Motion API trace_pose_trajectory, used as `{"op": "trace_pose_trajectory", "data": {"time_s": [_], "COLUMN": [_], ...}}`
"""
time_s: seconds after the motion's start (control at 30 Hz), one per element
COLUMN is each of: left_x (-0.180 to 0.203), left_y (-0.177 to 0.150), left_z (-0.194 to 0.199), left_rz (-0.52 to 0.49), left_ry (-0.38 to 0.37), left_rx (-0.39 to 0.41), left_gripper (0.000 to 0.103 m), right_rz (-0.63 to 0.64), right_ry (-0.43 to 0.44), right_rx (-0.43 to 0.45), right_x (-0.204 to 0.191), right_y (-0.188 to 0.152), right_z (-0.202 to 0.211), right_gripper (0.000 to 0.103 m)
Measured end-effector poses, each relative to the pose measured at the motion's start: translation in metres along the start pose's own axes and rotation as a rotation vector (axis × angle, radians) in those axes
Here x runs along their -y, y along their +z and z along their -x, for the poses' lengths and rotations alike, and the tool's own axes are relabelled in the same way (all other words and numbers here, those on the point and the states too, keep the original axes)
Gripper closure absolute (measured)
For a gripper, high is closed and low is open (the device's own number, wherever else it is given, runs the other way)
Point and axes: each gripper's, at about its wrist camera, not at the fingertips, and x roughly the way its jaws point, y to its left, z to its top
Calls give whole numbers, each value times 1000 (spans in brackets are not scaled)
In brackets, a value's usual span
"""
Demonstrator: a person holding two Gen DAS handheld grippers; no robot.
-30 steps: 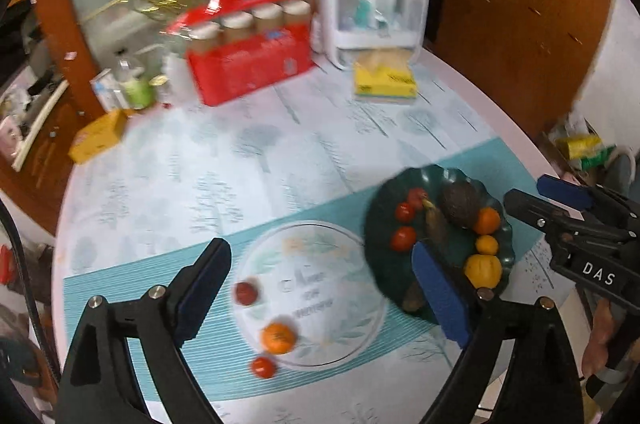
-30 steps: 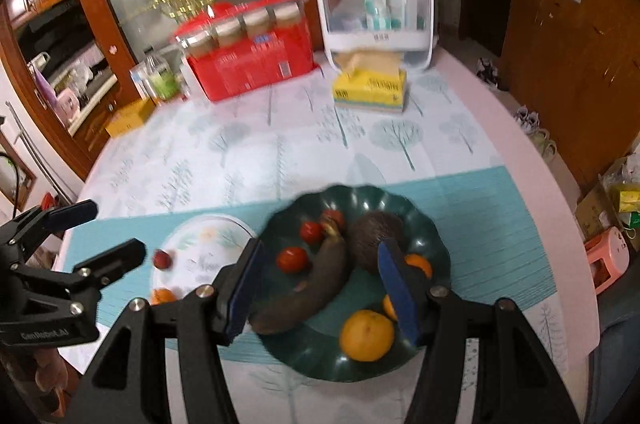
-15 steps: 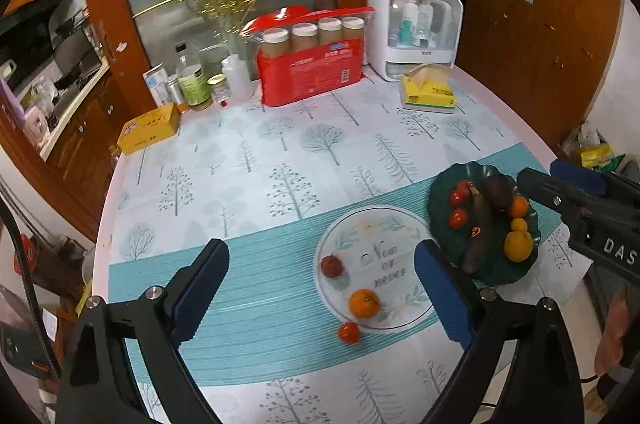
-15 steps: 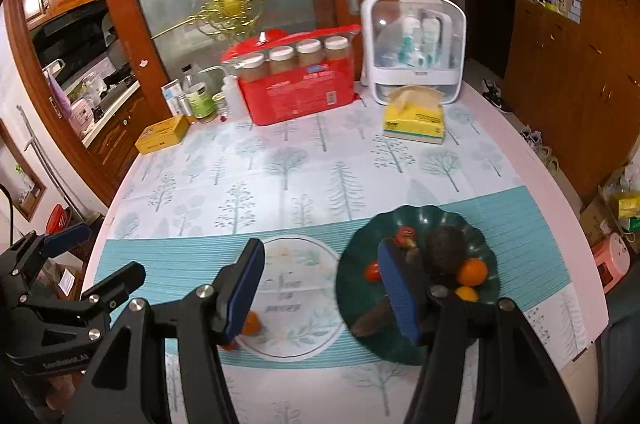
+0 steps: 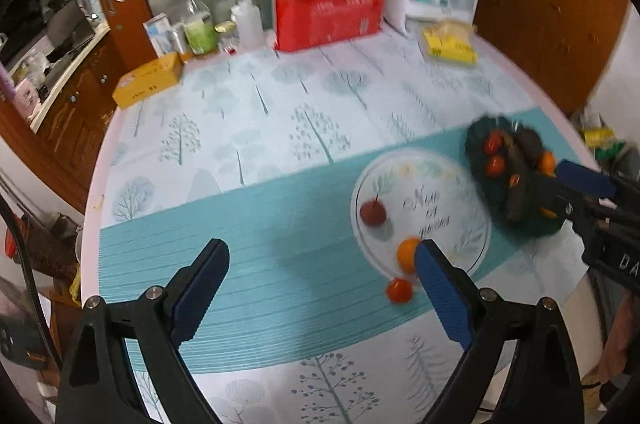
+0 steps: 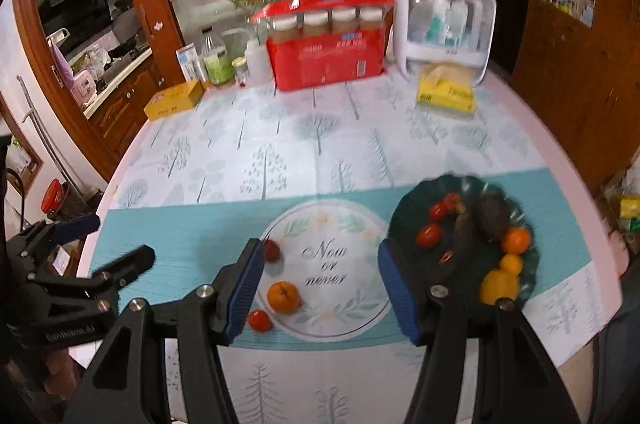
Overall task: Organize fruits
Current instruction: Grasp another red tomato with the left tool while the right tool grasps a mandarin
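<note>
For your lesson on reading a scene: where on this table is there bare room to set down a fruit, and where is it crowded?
Free: the tree-print cloth between the red box and the white plate; the teal band left of that plate; the plate's lettered middle. Crowded: the dark green plate, full of fruit, and the back edge's bottles and boxes.

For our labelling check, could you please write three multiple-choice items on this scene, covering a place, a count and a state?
1. Where is the small tomato?
A. on the green plate
B. just off the white plate's rim
C. beside the tissue box

2. How many fruits lie on the white plate?
A. two
B. four
C. none

3. What is between the right hand-held gripper jaws?
A. an orange
B. a banana
C. nothing

Key: B, it lies on the cloth; A, orange and red fruit; C, the gap is empty.
</note>
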Motion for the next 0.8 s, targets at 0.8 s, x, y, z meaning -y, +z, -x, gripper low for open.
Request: {"op": "trace_pose_trajectory", "data": {"time_s": [0.8], "left_x": [25], "left_y": [-64], "left_z": [-106], "left_rz": [-34], "left_ry": [-121], "left_rx": [-179], "left_gripper": [19], "right_rz": [-15], "right_ry": [105], "right_rx": [-347], "right_x": [-20], "right_y": [-45], "right_z": [-162], "right_gripper": [44]}}
